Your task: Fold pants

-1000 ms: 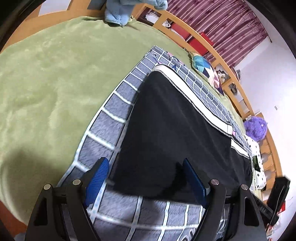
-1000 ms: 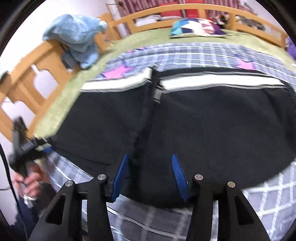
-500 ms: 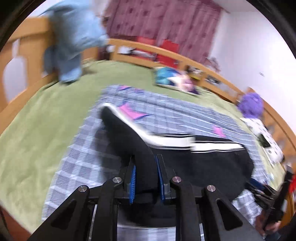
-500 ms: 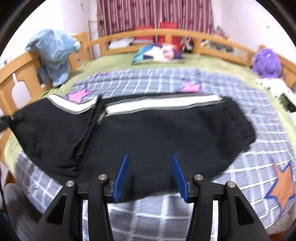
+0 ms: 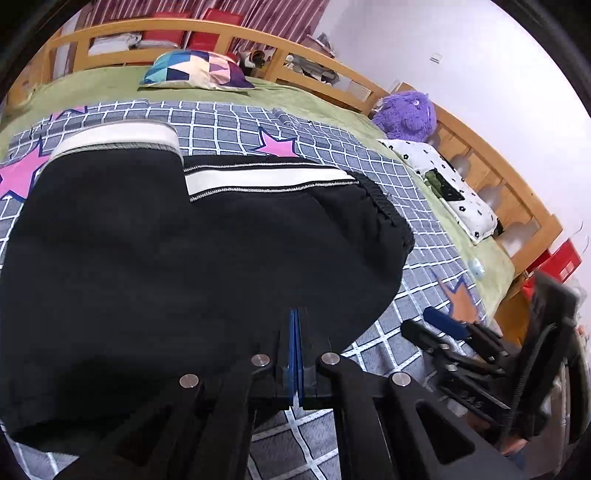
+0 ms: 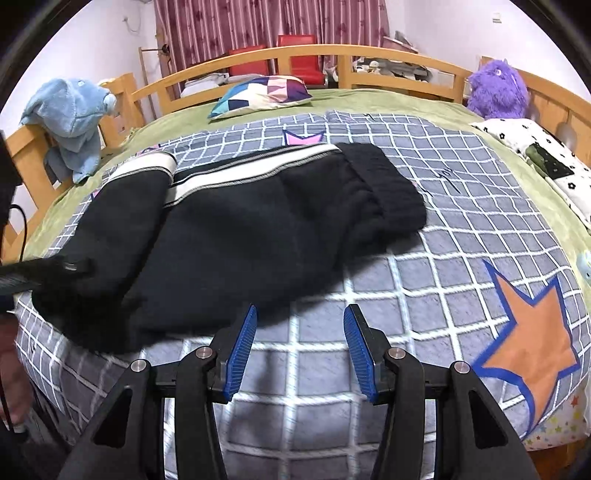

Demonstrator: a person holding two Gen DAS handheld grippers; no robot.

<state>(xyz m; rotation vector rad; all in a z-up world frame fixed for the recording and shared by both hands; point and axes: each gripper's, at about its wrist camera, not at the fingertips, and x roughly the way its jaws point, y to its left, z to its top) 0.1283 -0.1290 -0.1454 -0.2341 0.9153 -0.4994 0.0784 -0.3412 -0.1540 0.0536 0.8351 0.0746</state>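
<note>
Left gripper [image 5: 296,332], low centre of the left wrist view: blue pads pressed flat together, clamped on the near hem of the black pants [image 5: 177,266]. Cloth draped up and away from the pinch, filling the left and middle of that frame, one layer lapped over another (white side stripe [image 5: 266,179] showing at the upper middle). Ribbed waistband [image 5: 384,206] at the right end of the garment.

Right gripper [image 6: 300,343], bottom centre of the right wrist view: held wide apart, nothing between the blue pads [image 6: 242,350], poised over bare bedspread just beside the pants' near edge, not touching the cloth. Same gripper also visible at the lower right of the left wrist view, likewise parted.

Pants [image 6: 229,236] spread across the left and centre of the right wrist view, lying on a grey checked bedspread [image 6: 424,258] with an orange star [image 6: 532,350] at lower right.

Beyond: green blanket [image 6: 369,99], patchwork pillow [image 6: 264,92] upper centre, purple plush [image 6: 496,88] upper right, blue plush [image 6: 74,118] on the wooden bed rail [image 6: 314,51] at upper left, striped curtain [image 6: 269,18] at the top.
</note>
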